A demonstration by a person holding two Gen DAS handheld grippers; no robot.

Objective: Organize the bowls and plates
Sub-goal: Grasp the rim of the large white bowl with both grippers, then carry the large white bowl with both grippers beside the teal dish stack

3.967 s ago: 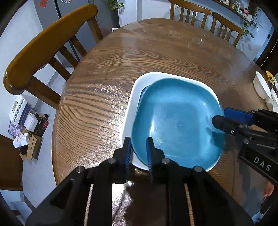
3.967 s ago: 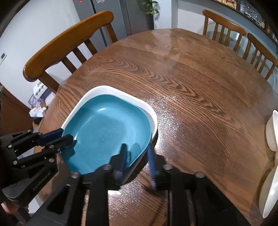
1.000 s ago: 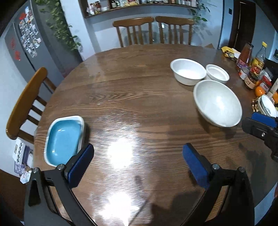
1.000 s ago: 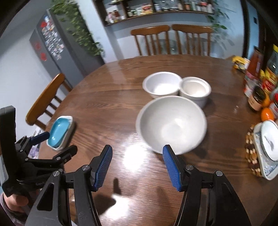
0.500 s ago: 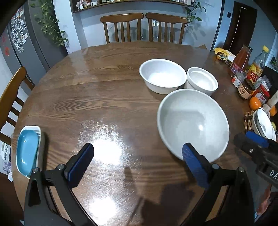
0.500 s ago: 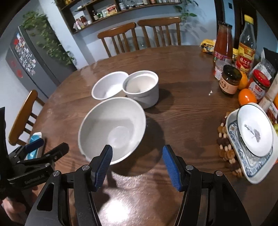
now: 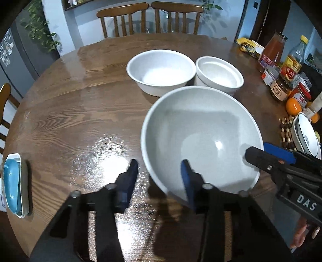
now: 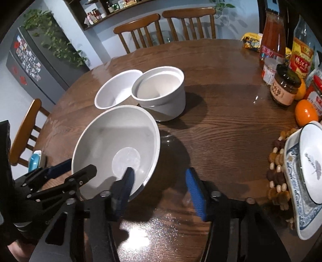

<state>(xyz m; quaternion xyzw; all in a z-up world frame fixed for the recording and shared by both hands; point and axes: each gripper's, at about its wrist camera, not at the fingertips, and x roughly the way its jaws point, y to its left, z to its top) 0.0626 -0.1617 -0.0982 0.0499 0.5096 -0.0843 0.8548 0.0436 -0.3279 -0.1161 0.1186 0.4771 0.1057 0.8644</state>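
A large grey bowl (image 7: 201,137) (image 8: 116,145) stands on the round wooden table (image 7: 80,104). My left gripper (image 7: 159,173) straddles its near left rim, jaws closing, a gap showing on both sides of the rim. My right gripper (image 8: 161,185) straddles the right rim, one finger inside and one outside, jaws also closing, pads clear of the wall. Each gripper shows in the other's view: right gripper (image 7: 259,150), left gripper (image 8: 81,166). Behind stand a wide white bowl (image 7: 161,70) (image 8: 118,88) and a smaller deep white bowl (image 7: 219,74) (image 8: 161,90).
A blue dish nested in a white dish (image 7: 12,185) sits at the table's left edge. At the right lie a patterned plate (image 8: 291,181) holding a small white dish on a bead mat, jars, bottles and oranges (image 8: 306,112). Chairs (image 7: 151,18) ring the table.
Both grippers have come down and forward onto the big grey bowl, and their jaws have narrowed around its rim. The blue dish, held several seconds ago, now lies far to the left.
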